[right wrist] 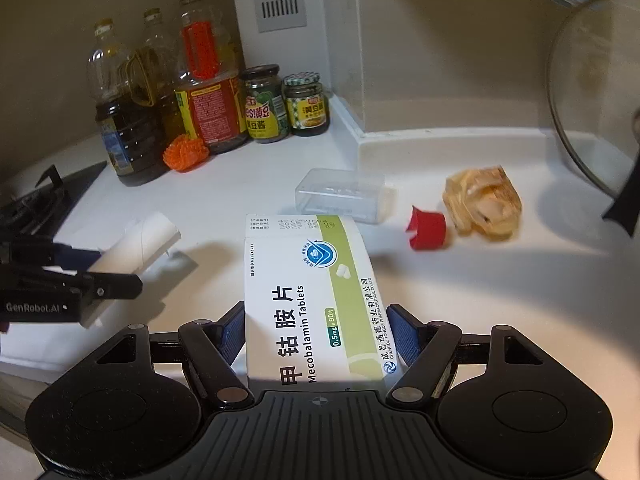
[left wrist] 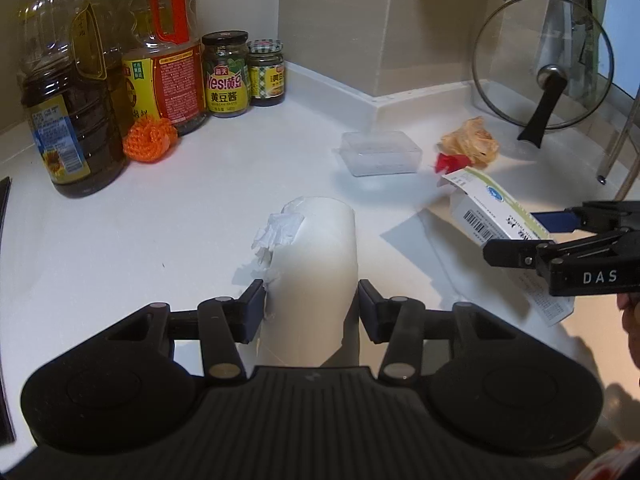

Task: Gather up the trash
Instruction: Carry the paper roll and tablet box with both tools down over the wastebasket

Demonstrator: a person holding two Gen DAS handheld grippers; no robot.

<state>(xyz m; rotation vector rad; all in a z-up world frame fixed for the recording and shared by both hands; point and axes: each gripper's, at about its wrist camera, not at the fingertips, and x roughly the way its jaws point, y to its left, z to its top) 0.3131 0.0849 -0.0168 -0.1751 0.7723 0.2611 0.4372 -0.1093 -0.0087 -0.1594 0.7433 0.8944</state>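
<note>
My left gripper (left wrist: 311, 304) is shut on a white paper roll core (left wrist: 310, 264) with torn tissue at its tip, held above the white counter (left wrist: 200, 216); the roll also shows in the right wrist view (right wrist: 138, 246). My right gripper (right wrist: 316, 330) is shut on a white-and-green tablet box (right wrist: 308, 292), also seen in the left wrist view (left wrist: 492, 212). On the counter lie a clear plastic box (right wrist: 340, 194), a red bottle cap (right wrist: 428, 232) and a crumpled yellowish wrapper (right wrist: 482, 204).
Oil bottles (left wrist: 68, 120) and sauce jars (left wrist: 226, 76) stand at the back left with an orange scrubber (left wrist: 150, 138). A glass pot lid (left wrist: 542, 64) leans on the right wall. A gas hob (right wrist: 28, 204) is at the left.
</note>
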